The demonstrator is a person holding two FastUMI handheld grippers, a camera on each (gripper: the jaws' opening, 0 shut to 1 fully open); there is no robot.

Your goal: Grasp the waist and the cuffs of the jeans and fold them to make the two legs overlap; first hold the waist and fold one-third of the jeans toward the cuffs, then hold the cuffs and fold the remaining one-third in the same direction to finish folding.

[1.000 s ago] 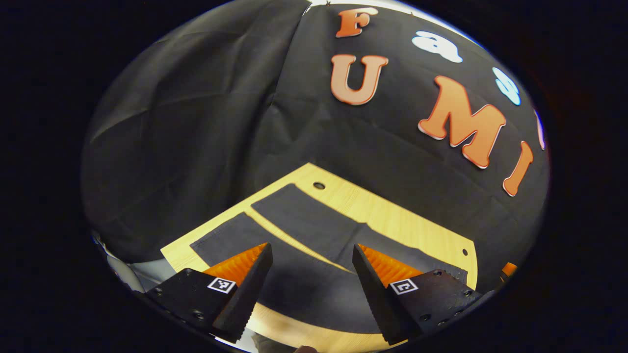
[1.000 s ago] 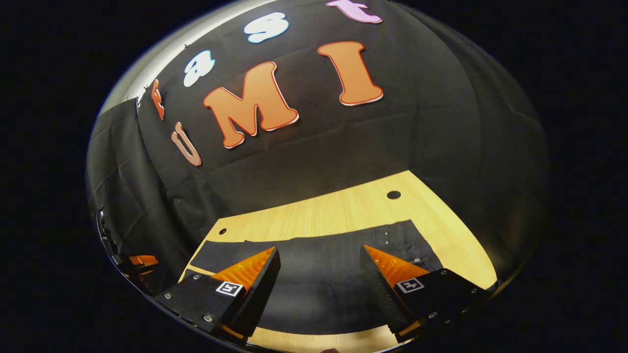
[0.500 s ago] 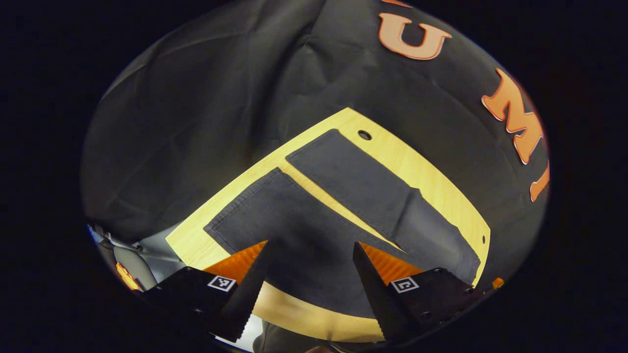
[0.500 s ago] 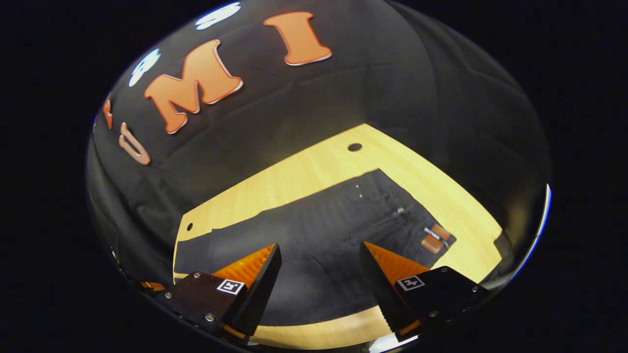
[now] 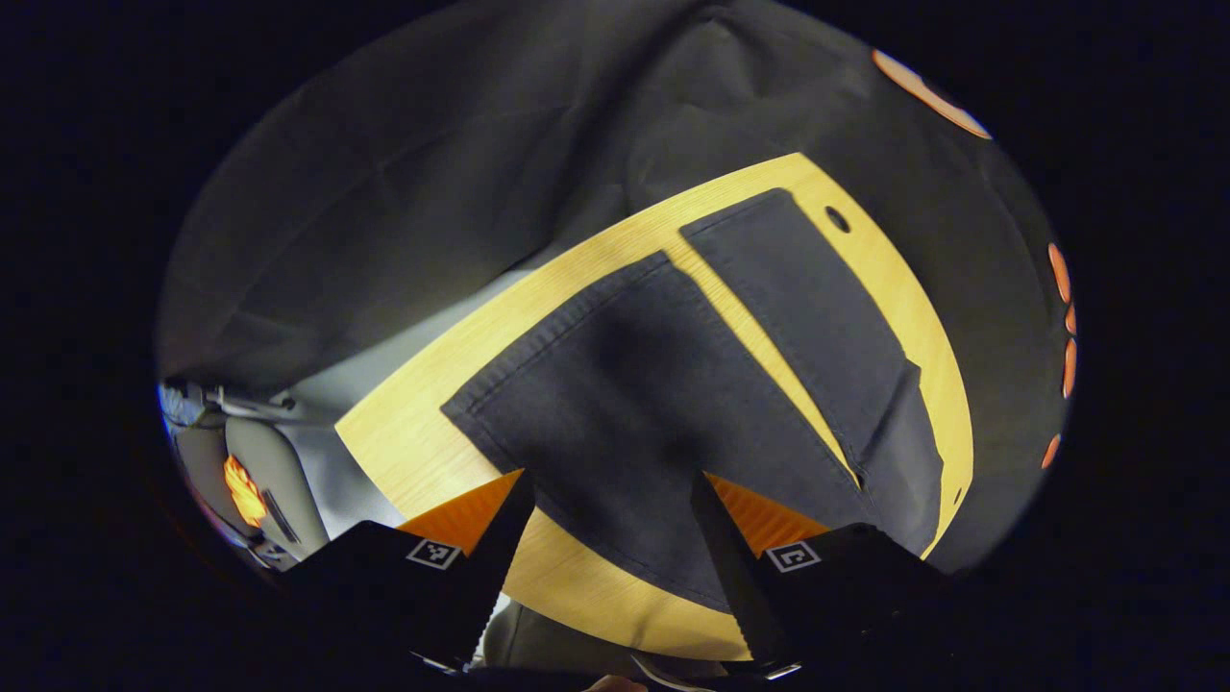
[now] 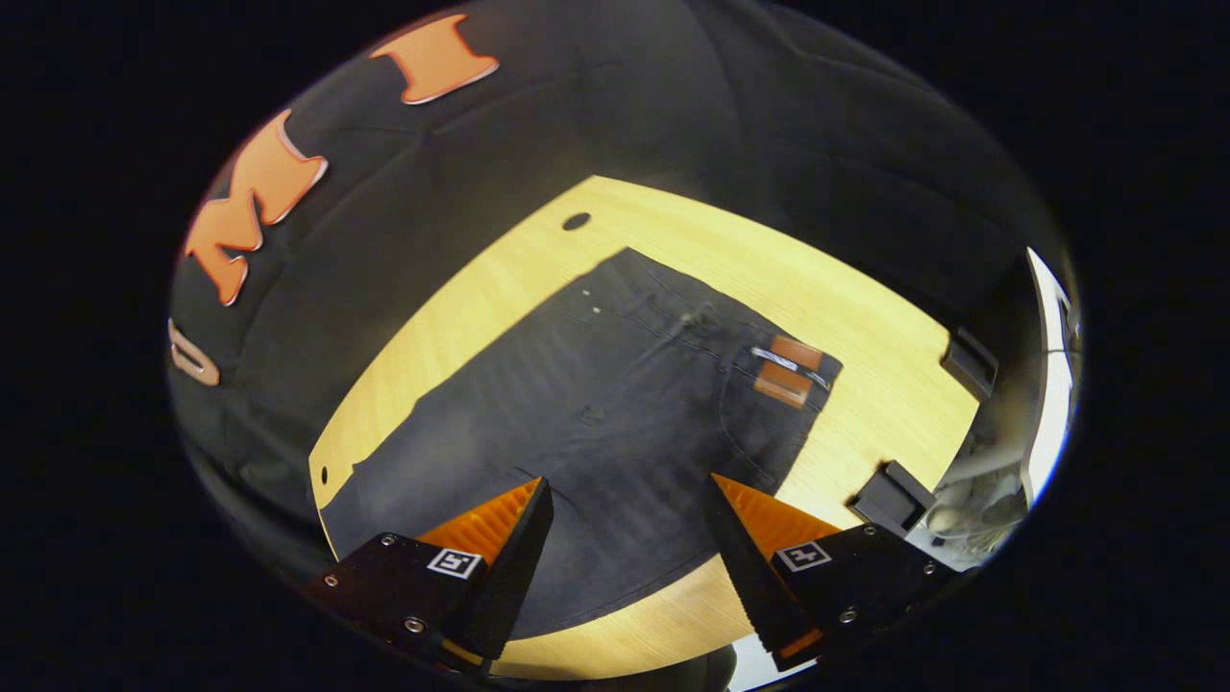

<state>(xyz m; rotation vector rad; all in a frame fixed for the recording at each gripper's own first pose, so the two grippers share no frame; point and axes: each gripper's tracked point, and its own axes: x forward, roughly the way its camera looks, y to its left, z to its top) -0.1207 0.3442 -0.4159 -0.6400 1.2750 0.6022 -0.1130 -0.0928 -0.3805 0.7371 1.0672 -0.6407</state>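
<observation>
The left gripper (image 5: 607,538) hangs above the two spread legs of one pair of dark jeans (image 5: 663,404), tilted down toward the cuffs, its fingers wide apart and holding nothing. The right gripper (image 6: 627,548) hangs over the waist end of the jeans (image 6: 615,404), fingers likewise wide apart and empty. The jeans lie flat on the wooden table (image 6: 865,317).
</observation>
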